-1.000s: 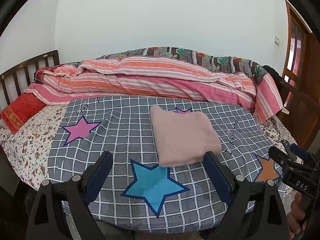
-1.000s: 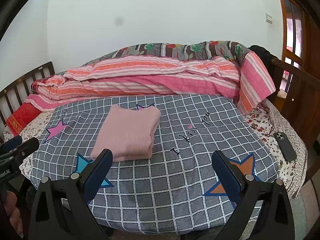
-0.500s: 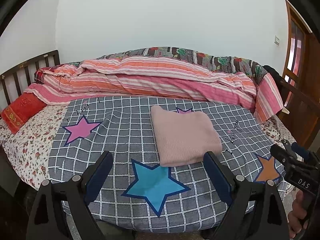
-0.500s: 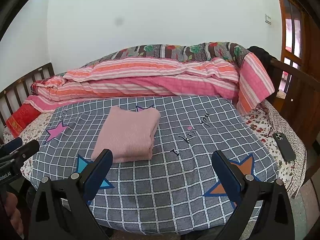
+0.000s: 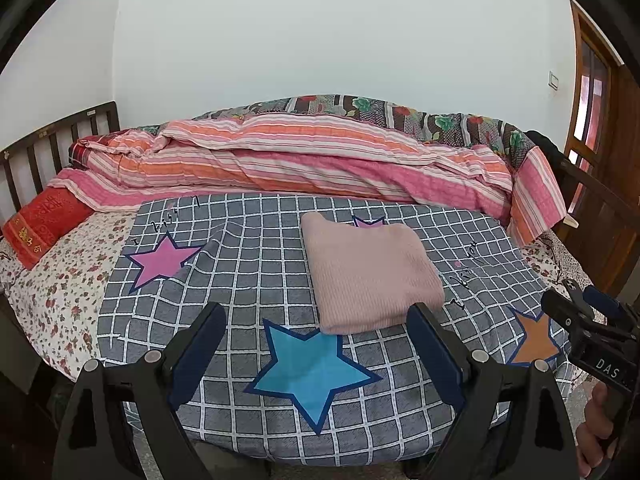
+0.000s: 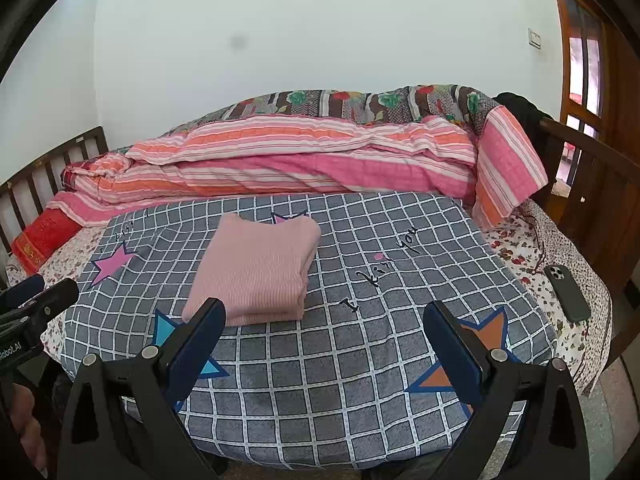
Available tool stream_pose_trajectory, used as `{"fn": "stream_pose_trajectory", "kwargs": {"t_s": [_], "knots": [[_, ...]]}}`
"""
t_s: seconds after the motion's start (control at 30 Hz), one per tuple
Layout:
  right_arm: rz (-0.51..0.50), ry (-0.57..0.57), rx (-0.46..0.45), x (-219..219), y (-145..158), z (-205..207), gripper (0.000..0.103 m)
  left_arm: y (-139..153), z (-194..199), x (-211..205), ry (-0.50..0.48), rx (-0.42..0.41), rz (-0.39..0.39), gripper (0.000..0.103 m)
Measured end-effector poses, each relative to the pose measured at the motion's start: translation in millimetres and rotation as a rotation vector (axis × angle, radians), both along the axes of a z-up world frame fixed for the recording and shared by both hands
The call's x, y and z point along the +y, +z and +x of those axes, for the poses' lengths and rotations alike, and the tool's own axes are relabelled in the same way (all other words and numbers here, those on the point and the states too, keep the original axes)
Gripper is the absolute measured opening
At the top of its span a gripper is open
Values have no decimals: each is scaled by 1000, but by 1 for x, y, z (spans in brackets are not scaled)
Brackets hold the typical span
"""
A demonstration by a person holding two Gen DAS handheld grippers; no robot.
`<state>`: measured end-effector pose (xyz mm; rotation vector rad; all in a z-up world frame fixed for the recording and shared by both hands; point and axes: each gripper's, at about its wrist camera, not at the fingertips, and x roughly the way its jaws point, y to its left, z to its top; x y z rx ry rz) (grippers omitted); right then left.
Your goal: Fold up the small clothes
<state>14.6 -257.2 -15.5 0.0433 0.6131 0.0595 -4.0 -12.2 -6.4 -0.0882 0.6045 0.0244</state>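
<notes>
Left gripper (image 5: 316, 344): jaws spread wide, nothing between the fingers (image 5: 198, 348), held level and pointing forward. Right gripper (image 6: 324, 340): jaws likewise spread wide and empty, fingers (image 6: 454, 344) level. In each wrist view the other gripper appears at the frame edge, gripped by a hand (image 5: 600, 428) from below.

- The folded sweater (image 5: 370, 276) is plain pale pink, finely ribbed.
- The blanket (image 5: 256, 264) is grey with a white grid and pink, blue and orange stars.
- The quilt (image 5: 304, 160) has pink, orange and white stripes.
- The sheet (image 5: 60, 288) is white with small red flowers.
- The pillow (image 5: 44, 220) is red.
- The phone (image 6: 568, 293) is dark.
</notes>
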Motion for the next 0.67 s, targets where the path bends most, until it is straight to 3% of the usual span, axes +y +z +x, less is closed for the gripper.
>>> {"fn": "stream_pose_trajectory", "kwargs": {"t_s": [0.67], "knots": [[2,-3,1,0,-1,0,98,-3,8,4,-4,9,9,92]]}}
